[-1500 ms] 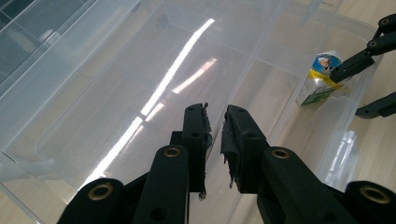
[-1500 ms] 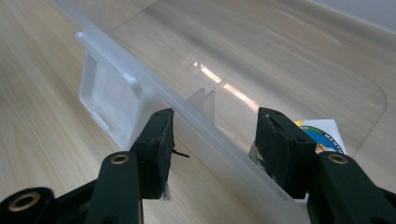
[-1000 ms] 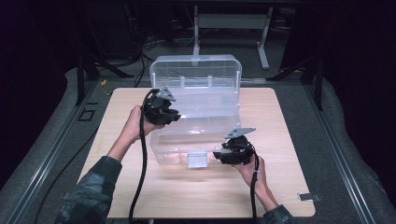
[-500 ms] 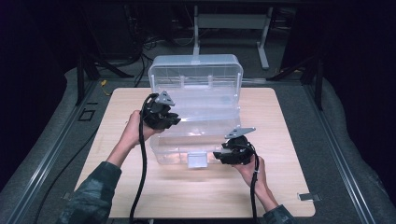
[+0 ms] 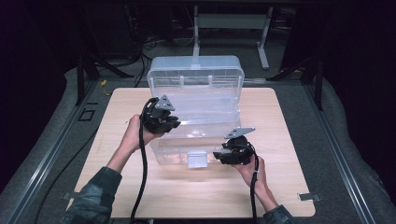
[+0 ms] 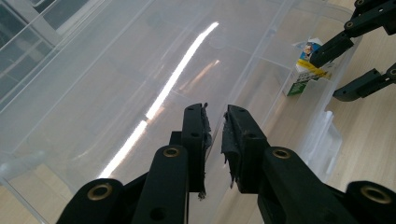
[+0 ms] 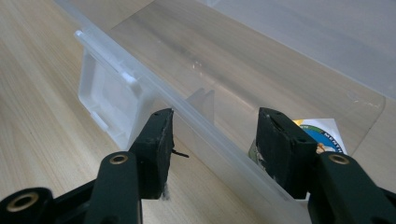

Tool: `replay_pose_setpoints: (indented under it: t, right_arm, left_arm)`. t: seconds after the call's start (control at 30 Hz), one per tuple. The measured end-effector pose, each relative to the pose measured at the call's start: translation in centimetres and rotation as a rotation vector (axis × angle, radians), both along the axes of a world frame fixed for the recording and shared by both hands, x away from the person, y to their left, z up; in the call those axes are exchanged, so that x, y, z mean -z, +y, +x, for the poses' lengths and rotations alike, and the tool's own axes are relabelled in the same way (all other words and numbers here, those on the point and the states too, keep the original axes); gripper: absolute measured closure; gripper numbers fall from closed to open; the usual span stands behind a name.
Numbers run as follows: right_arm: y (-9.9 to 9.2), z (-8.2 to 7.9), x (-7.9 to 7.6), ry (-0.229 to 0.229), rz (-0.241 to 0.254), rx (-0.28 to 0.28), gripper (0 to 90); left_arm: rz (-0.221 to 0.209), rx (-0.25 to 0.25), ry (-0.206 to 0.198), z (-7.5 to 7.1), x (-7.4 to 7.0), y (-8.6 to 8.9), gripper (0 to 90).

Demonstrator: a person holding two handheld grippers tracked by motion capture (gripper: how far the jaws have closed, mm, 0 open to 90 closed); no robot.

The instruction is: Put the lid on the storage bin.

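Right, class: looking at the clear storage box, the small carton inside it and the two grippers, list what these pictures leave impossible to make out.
- Carton, left gripper view: its print is too small to read, and the right gripper crosses it.
- Carton, right gripper view: a jaw covers most of it and its lettering is cut off.
- Left gripper, high view: the gripper's body hides its jaw tips, so contact with the storage box is unclear.
- Carton, high view: too faint through the plastic.

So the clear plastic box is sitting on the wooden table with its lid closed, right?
Not quite: the lid is open, standing up behind the clear plastic box, as the high view shows. The box does sit on the wooden table.
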State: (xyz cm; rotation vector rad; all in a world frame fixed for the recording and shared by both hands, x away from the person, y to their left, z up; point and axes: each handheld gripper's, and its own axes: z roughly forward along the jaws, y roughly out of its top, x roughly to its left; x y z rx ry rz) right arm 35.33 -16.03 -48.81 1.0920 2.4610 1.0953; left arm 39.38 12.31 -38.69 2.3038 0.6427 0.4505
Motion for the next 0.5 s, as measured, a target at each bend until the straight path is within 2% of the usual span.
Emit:
replay_pose_setpoints:
  t: [0.5]
  right_arm:
    - [-0.02, -0.04, -0.03, 0.002, -0.005, -0.005, 46.4]
  left_arm:
    - [-0.009, -0.023, -0.03, -0.83, 0.53, -0.06, 77.6]
